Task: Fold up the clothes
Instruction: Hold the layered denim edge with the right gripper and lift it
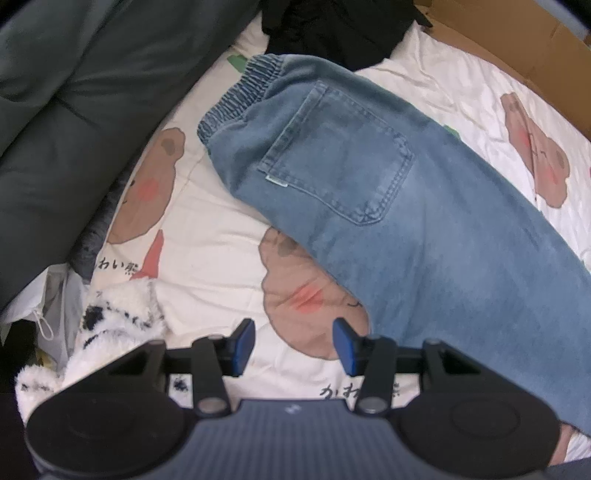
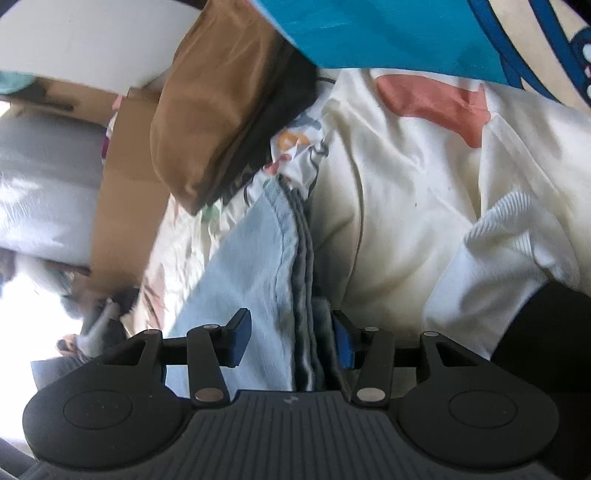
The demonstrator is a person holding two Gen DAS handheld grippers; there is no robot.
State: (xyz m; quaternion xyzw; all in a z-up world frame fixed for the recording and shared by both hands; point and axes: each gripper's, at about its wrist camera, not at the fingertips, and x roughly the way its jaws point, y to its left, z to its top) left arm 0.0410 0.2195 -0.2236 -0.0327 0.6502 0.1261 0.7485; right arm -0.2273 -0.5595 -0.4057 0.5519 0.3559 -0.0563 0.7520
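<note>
Left wrist view, left edge: a dark green quilted duvet (image 1: 85, 110) is lying bunched along the side of the bed, and below it a fluffy white-and-black fleece item (image 1: 110, 325) is sitting at the near-left corner. The left gripper (image 1: 293, 341) is hovering over the white bedsheet printed with brown cartoon bears (image 1: 207, 236), its blue-padded fingers (image 1: 243, 345) standing wide apart with nothing between them, only sheet showing in the gap. To the right of it, the pair of light blue denim jeans with an elastic waistband (image 1: 388, 192) is lying flat on the sheet, back pocket up, waistband toward the far left and the leg running down to the near right, passing just beside the right-hand finger. A black garment (image 1: 343, 29) is lying beyond the waistband, and a brown cardboard sheet (image 1: 517, 48) is sitting at the far right. Right wrist view, blurred: brown cardboard (image 2: 125, 206) is showing at left, a tan-brown cloth (image 2: 214, 110) is hanging above centre, and the right gripper (image 2: 291, 341) is positioned around the stacked hem edges of the jeans (image 2: 251, 280), denim layers filling the space between the jaws, which are standing fairly wide; whether they are pressing the cloth, I cannot tell. At right, a cream-white garment with a coral patch (image 2: 424, 184) is filling the frame.
</note>
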